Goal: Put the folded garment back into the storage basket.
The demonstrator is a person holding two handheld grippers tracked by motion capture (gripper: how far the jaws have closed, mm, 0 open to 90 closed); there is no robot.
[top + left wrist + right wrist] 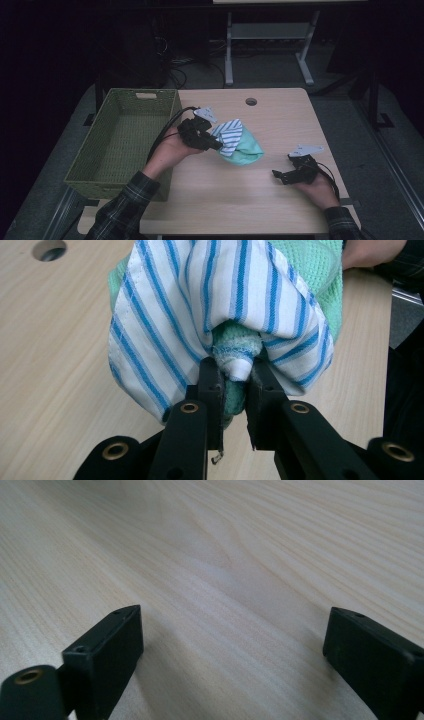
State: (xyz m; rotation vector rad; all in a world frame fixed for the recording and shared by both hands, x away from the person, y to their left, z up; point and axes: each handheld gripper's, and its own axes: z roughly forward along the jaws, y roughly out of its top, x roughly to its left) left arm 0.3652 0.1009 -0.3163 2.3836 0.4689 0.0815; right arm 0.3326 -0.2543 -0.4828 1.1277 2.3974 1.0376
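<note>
Left gripper view: the left tool is clamped on a fold of blue-striped white cloth wrapped over a green towel. Seen from the high view, the bundle lies left of the counter centre, its long axis running from the left tool toward the near right; whether it rests on the wood is unclear. Its underside is hidden. At the near right, the right tool stands wide apart over bare wood. A green woven basket sits at the left edge.
</note>
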